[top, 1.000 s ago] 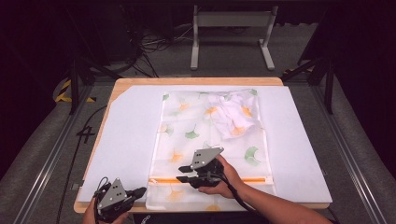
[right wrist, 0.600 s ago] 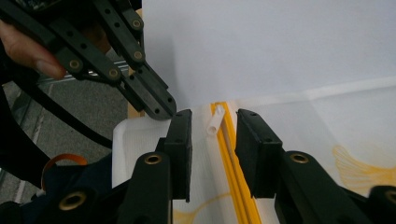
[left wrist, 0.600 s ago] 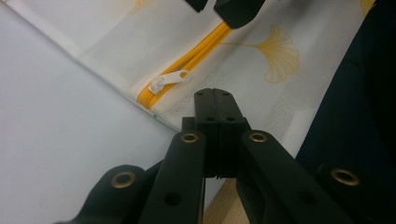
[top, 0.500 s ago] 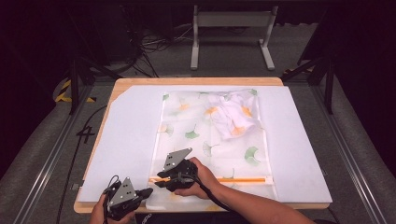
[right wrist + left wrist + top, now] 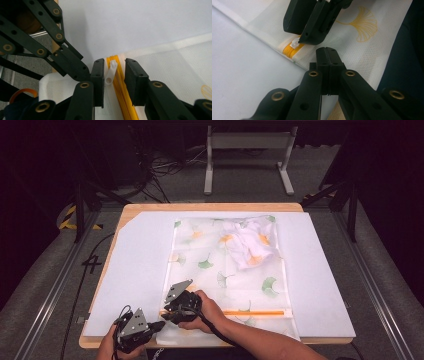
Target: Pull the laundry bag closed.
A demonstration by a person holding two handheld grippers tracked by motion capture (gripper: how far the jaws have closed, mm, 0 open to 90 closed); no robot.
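Both your grippers are now at the near-left end of the orange zipper (image 5: 252, 312) on the white ginkgo-print mesh laundry bag (image 5: 227, 275): your right gripper (image 5: 113, 72) slid over along it, jaws just closing around the white plastic pull tab (image 5: 111, 72) (not pinched yet), while the left gripper (image 5: 329, 60), clamped shut, pins the bag's corner.

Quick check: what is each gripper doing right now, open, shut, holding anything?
Left gripper: shut, pinching the mesh bag near its corner.
Right gripper: open, jaws have just been closing around the white zipper pull, pads not yet pressing it.
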